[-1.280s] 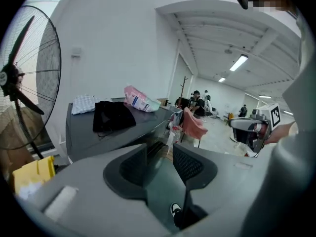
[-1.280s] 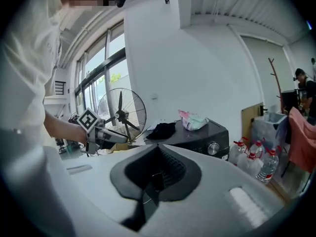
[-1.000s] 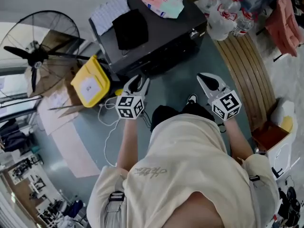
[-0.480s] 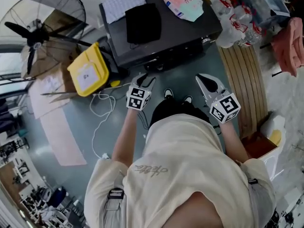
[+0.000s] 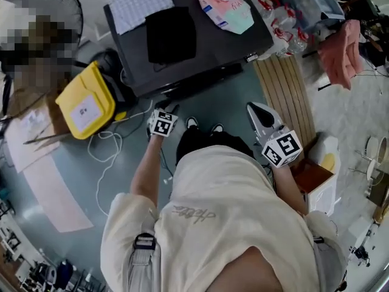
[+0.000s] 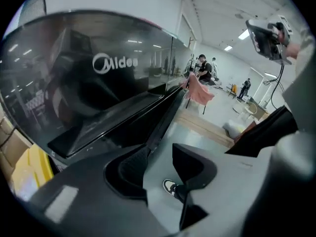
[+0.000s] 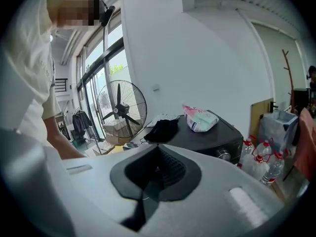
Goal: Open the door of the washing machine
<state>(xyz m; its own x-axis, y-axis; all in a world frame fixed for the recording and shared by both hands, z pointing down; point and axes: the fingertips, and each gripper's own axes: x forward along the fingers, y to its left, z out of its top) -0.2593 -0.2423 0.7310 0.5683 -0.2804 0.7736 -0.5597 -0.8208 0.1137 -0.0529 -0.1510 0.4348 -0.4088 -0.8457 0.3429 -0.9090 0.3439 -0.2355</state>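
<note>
The black washing machine (image 5: pixel 200 47) stands in front of me, its dark glass door (image 6: pixel 98 98) marked Midea filling the left gripper view. My left gripper (image 5: pixel 168 107) is low against the machine's front, just by the door's lower edge (image 6: pixel 160 127). Its jaws (image 6: pixel 160 164) stand open with only floor and a shoe between them. Held back to the right, my right gripper (image 5: pixel 258 109) is well clear of the machine (image 7: pixel 212 132); its jaws (image 7: pixel 157 171) are shut with nothing in them.
A black cloth (image 5: pixel 170 34), a white cloth (image 5: pixel 141 6) and a pink-and-green packet (image 5: pixel 226 6) lie on the machine's top. A yellow bin (image 5: pixel 85 105) and a white cable (image 5: pixel 103 145) are at the left. Water bottles (image 5: pixel 282 23) and a slatted wooden board (image 5: pixel 285 96) are at the right.
The person has stepped closer to the machine. The left gripper has moved forward and down to the machine's front; the right gripper has kept its place beside the body.
</note>
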